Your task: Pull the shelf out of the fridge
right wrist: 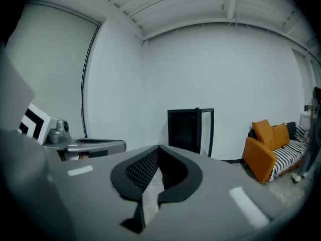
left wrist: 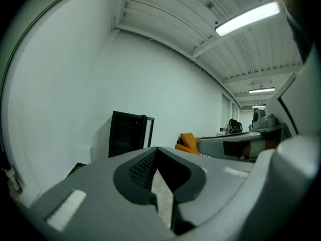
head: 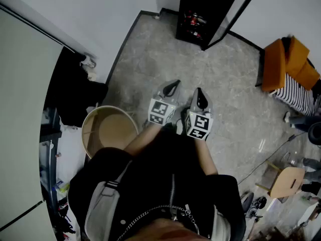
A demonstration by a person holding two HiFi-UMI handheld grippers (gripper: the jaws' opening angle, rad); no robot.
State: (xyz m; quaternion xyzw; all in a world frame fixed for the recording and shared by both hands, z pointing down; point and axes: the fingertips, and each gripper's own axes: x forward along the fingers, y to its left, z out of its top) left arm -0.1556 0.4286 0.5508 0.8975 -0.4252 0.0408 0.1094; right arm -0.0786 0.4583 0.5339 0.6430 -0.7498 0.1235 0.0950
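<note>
A small black fridge [head: 203, 14] stands against the far wall with its glass door [head: 235, 11] swung open; red items show inside on a shelf [head: 192, 20]. It also appears far ahead as the fridge [left wrist: 129, 133] in the left gripper view and the fridge [right wrist: 189, 129] in the right gripper view. Both grippers are held side by side in front of the person's body, well short of it. My left gripper [head: 173, 87] is shut and empty. My right gripper [head: 201, 98] is shut and empty too.
An orange sofa [head: 288, 67] with a striped blanket stands at the right. A round wooden stool [head: 108, 129] sits close at the left, a dark rack [head: 75, 92] behind it. A cable and a wooden chair [head: 286, 181] lie at the lower right. Grey floor [head: 165, 59] stretches toward the fridge.
</note>
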